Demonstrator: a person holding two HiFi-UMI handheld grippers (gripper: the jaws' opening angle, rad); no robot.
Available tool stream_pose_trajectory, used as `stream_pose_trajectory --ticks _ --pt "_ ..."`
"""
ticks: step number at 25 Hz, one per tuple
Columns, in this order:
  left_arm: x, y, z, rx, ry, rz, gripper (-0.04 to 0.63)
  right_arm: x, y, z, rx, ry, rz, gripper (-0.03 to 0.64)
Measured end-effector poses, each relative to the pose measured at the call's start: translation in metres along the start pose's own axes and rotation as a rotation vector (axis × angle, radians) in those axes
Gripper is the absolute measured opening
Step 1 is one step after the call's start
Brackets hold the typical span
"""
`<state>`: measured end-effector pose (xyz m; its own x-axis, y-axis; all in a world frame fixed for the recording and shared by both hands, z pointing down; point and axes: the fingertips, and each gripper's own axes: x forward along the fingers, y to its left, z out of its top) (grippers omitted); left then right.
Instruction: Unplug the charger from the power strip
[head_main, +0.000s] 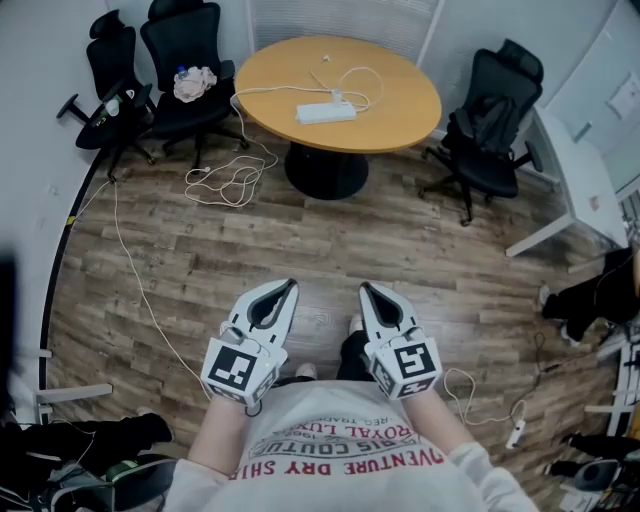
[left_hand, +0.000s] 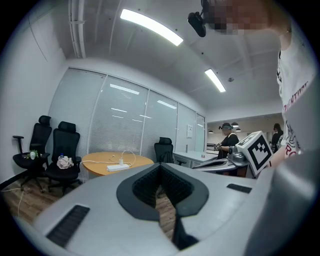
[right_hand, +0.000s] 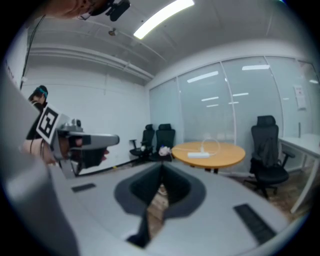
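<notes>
My left gripper (head_main: 288, 290) and right gripper (head_main: 366, 292): jaws together, empty. Power strip (head_main: 325, 112) with charger (head_main: 338, 97) on table (head_main: 400, 110), well apart ahead. Close in first; pin strip, pull charger straight out.

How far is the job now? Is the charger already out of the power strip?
Done: nothing yet; the small white charger stands plugged into the long white power strip on the round wooden table. In hand: nothing; the left gripper and right gripper are shut, empty, far from that table. Left: walk over, grip the charger, pull it out.
</notes>
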<state>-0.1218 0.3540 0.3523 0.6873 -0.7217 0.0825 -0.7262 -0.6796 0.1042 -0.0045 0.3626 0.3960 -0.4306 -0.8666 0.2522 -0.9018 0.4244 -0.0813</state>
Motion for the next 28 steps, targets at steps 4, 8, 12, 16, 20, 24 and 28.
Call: stream_pose_trajectory --ticks 4,8,12,16,20,24,28 --pt "0.018 0.019 -0.003 0.005 0.003 0.054 0.034 0.029 -0.016 -0.001 0.025 -0.004 0.042 0.029" --pt "0.051 0.039 -0.003 0.008 0.009 0.123 0.034 0.067 -0.046 0.007 0.007 -0.006 0.086 0.029" --pt "0.101 0.056 0.007 0.014 -0.010 0.177 0.034 0.108 -0.092 0.018 -0.030 0.024 0.129 0.029" --pt "0.161 0.067 0.014 0.009 -0.021 0.222 0.034 0.143 -0.154 0.031 -0.059 0.051 0.157 0.029" --pt "0.222 0.076 0.019 0.007 -0.029 0.254 0.034 0.172 -0.214 0.046 -0.071 0.051 0.163 0.029" --pt "0.271 0.077 0.023 0.000 -0.035 0.282 0.034 0.191 -0.263 0.050 -0.057 0.065 0.176 0.029" --pt "0.304 0.082 0.019 -0.007 -0.004 0.281 0.034 0.212 -0.300 0.050 -0.025 0.087 0.157 0.029"
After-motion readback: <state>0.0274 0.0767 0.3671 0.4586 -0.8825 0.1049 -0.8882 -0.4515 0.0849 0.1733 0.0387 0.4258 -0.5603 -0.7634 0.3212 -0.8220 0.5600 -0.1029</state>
